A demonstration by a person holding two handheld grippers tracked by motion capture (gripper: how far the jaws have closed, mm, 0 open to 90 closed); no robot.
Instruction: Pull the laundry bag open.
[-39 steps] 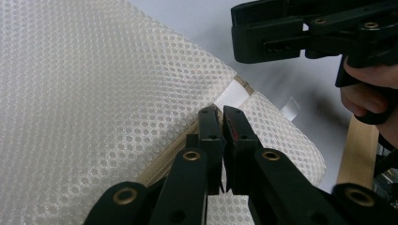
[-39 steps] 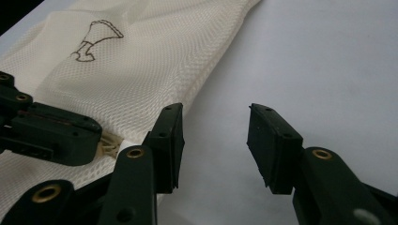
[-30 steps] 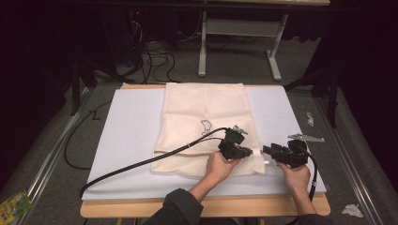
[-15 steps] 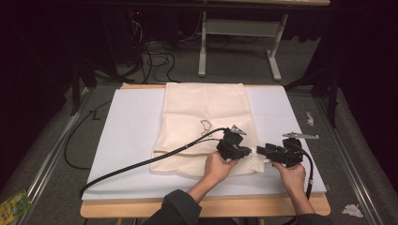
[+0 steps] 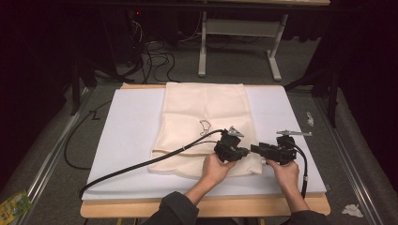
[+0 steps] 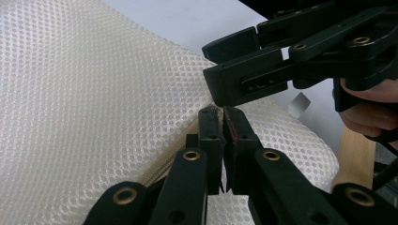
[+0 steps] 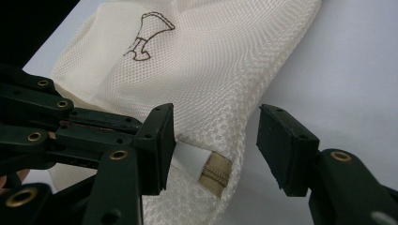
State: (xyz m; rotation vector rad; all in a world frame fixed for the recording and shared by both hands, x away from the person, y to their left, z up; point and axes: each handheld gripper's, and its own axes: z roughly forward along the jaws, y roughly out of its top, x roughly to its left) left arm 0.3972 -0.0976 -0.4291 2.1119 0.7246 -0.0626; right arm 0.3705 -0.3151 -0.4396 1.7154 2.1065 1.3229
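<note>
Mesh bag [image 5: 206, 126] lies flat on the white pad [image 5: 131, 140], its near right corner between both hands. It looks light, floppy and snaggy, so I'd grab the zipper end [image 7: 215, 172], not loose netting. Left gripper [image 6: 221, 117] is pinched shut at the zipper seam; right gripper [image 7: 213, 140] gapes wide around that corner.

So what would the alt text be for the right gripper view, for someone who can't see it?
Two open black jaws of the right hand-held gripper frame the zipper end at the corner of a cream mesh bag on a white table. The left hand-held gripper reaches in from the left.
</note>
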